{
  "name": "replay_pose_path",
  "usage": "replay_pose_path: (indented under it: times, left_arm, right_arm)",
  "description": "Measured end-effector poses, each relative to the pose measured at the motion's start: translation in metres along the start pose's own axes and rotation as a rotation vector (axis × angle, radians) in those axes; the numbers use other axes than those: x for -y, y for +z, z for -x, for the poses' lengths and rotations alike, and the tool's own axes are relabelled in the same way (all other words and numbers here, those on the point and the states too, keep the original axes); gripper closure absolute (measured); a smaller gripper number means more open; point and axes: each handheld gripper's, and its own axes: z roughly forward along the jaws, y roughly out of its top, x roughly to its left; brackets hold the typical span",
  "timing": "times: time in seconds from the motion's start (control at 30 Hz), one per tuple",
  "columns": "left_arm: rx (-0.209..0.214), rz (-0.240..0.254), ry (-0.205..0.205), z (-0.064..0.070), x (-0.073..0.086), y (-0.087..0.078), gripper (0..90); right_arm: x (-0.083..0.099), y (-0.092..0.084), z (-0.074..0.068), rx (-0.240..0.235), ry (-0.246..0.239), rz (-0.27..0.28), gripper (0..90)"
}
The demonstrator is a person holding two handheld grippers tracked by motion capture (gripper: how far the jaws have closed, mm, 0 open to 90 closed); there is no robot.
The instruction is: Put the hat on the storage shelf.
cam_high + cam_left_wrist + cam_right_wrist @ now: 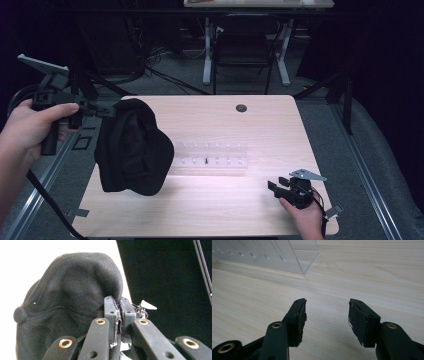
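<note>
at the left of the high view, the left gripper (107, 109) is held up beside the table's left edge, its jaws clamped on the rim of a black cap (131, 147). the cap hangs from that pinch, drooping over the table's (260, 130) left part, and it looks to be off the wood or barely brushing it; the frame does not settle which. in the left gripper view the two jaws stand pressed together with a thin fold of the cap's fabric (75, 302) between them, and the crown with its top button (19, 314) bulges out to the left.

further right, near the middle of the table, lies a clear plastic rack (210, 157) with a row of slots, well apart from the cap's grip point though the hanging fabric comes near its left end.

at the right, the right gripper (276, 186) rests low by the table's near right corner, jaws apart and empty; the right gripper view shows bare wood between its pads (300, 320) and the corner of the clear rack (304, 257) ahead.

judging by this, the pick-up is done: the cap is gripped and raised. what remains is to carry it and set it down, likely on or by the rack, and the right gripper has no part in it yet.
</note>
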Motion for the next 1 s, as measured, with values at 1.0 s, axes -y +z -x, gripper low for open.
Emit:
replay_pose_path:
  times: [1.0]
  left_arm:
    - [0.003,0.032,0.0,0.025,-0.04,0.073,87.1]
  right_arm:
    - [-0.001,-0.003,0.002,-0.007,0.002,0.005,47.5]
